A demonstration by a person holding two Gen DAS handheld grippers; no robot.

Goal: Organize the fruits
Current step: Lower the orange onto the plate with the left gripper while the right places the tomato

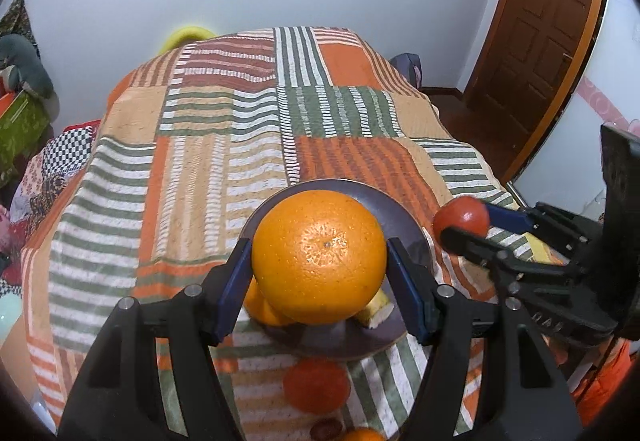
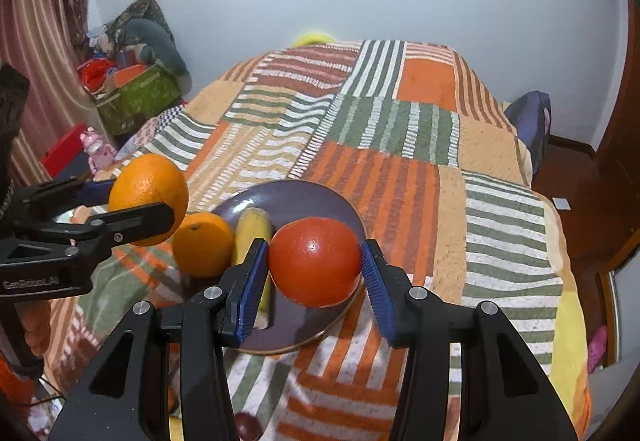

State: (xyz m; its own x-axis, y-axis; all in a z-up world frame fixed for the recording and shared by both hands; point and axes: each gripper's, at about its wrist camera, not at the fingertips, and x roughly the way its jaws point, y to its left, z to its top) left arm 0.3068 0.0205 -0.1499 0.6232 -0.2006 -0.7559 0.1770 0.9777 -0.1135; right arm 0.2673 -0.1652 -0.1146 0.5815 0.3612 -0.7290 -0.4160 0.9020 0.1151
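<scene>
Banana (image 1: 376, 311) mostly hidden behind gripped orange (image 1: 320, 255) | second orange (image 1: 260, 305) half hidden | small dark fruit (image 1: 326, 429) at bedspread's near edge blurred, unidentifiable | another orange fruit (image 1: 362, 435) cropped by frame.

Black hand-held gripper (image 1: 319, 265), blue ribbed pads (image 1: 231, 283), silver screws, white lettering

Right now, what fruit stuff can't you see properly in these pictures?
- Banana: in the left wrist view, mostly hidden behind the held orange.
- Dark fruit: bottom of the right wrist view, between the fingers; kind unclear.
- Orange fruit: cut off by the left view's bottom edge.
- Plate: near rim hidden by the tomato.
</scene>
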